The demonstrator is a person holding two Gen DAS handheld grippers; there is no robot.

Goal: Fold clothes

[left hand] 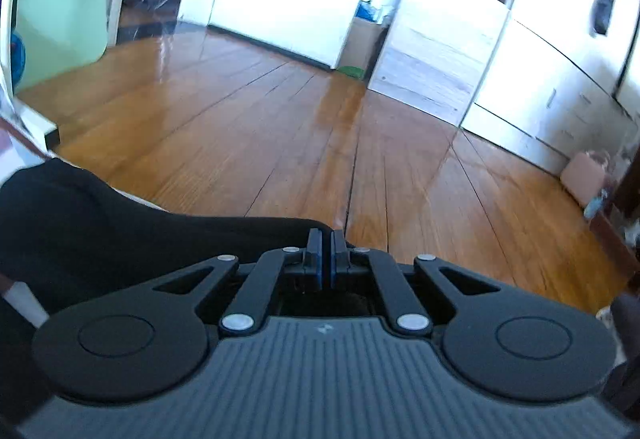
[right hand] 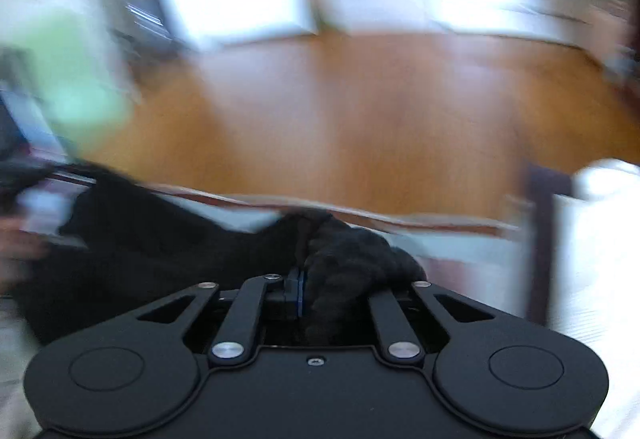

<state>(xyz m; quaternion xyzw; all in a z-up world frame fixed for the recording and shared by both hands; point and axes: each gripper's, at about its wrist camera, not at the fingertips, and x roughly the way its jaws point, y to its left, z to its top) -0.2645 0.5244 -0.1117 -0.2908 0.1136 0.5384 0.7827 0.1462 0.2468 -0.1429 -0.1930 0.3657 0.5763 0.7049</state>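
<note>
Black garment [left hand: 92,223]: one item, dark soft cloth, lying across the lower left of the left wrist view, from about nine o'clock in toward the tool's tips at centre. Same cloth in the right wrist view [right hand: 160,247], spread from nine o'clock toward the middle, with a bunched wad at the tool's tips.

Left tongs [left hand: 326,239]: jaws pressed together, blue pads meeting. Cloth sits right behind and under the tips; whether a thin edge is pinched between the pads cannot be told.

Right tongs [right hand: 320,279]: nearly closed, clamped on a thick bunch of the black cloth; the wad hides the right finger, and only the left blue pad [right hand: 300,293] shows. Picture badly blurred.

Surface: pale top with a dark red-brown edge [right hand: 360,217], running from nine to three o'clock under the garment. Beyond it, wooden floor [left hand: 320,127] fills the middle. White cupboards [left hand: 540,87] at one to three o'clock.

Step in hand (judged): lifting and spreading the garment between two grips before laying a fold.

Handling notes:
- Keep both grips firm; soft cloth slides out of narrow pads.
- The right grip holds a wad, not an edge; taking a single layer would give a cleaner fold.
- Draw the hands apart evenly until the cloth hangs flat.
- Lower onto the pale top, clear of its edge.
</note>
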